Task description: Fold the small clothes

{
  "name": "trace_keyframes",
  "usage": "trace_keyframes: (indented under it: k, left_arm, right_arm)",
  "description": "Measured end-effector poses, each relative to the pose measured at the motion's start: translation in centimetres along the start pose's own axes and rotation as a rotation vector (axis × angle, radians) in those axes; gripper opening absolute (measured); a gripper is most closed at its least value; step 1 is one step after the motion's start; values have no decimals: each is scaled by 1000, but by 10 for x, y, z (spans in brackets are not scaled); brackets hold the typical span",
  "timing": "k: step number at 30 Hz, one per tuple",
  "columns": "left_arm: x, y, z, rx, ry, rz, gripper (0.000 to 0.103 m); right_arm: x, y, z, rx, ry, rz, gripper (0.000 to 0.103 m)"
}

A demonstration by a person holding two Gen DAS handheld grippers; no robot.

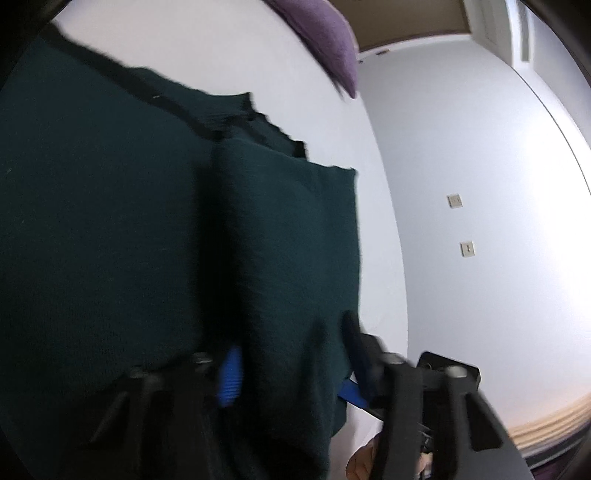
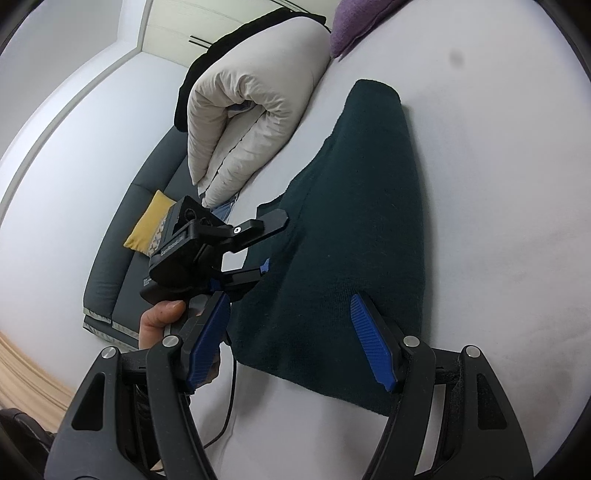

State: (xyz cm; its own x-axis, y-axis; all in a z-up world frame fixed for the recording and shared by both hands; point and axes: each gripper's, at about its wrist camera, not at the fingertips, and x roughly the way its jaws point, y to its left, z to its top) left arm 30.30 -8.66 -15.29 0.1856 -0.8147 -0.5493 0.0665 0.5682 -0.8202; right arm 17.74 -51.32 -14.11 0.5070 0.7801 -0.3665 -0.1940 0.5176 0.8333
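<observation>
We see a dark teal knit garment (image 2: 354,229) lying folded on a white bed sheet (image 2: 498,184), its far end rounded over and its near edge reaching toward us in the right wrist view. Our right gripper (image 2: 291,343) hovers just above the garment's near edge with its blue-padded fingers (image 2: 371,339) spread wide, holding nothing.

Our left gripper (image 2: 266,242) sits at the garment's left edge. In the right wrist view its black fingers stand apart, one above the cloth edge and one lower with a blue tip showing. In the left wrist view the teal knit (image 1: 147,240) bulges between the blurred fingers, with a blue pad (image 1: 231,376) on one side and a second blue pad (image 1: 352,397) on the other; we cannot tell whether they actually pinch the fabric.

Beyond the garment, a rolled cream duvet (image 2: 255,103) lies on the bed, with a purple cloth (image 2: 354,22) beside it. A yellow cushion (image 2: 149,221) rests on a dark grey sofa (image 2: 110,266) beside the bed.
</observation>
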Motion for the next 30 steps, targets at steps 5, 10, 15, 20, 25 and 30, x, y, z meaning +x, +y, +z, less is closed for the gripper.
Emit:
trace_keyframes:
  k: [5, 10, 15, 20, 25, 30]
  left_arm:
    - [-2, 5, -5, 5, -24, 25, 17]
    - [-24, -8, -15, 64, -48, 21, 15]
    - [-51, -15, -16, 87, -74, 22, 15]
    - [-80, -11, -15, 106, -95, 36, 15]
    - [-116, 6, -8, 93, -137, 64, 15]
    - [-158, 29, -2, 109, -186, 127, 15]
  right_arm:
    - [5, 3, 0, -8, 7, -13, 67]
    - [9, 9, 0, -32, 17, -44, 67]
    - [19, 26, -1, -84, 45, -63, 67]
    - [45, 49, -7, -153, 98, -93, 67]
    - [81, 73, -16, -225, 171, -115, 66]
    - [123, 95, -26, -265, 239, -90, 66]
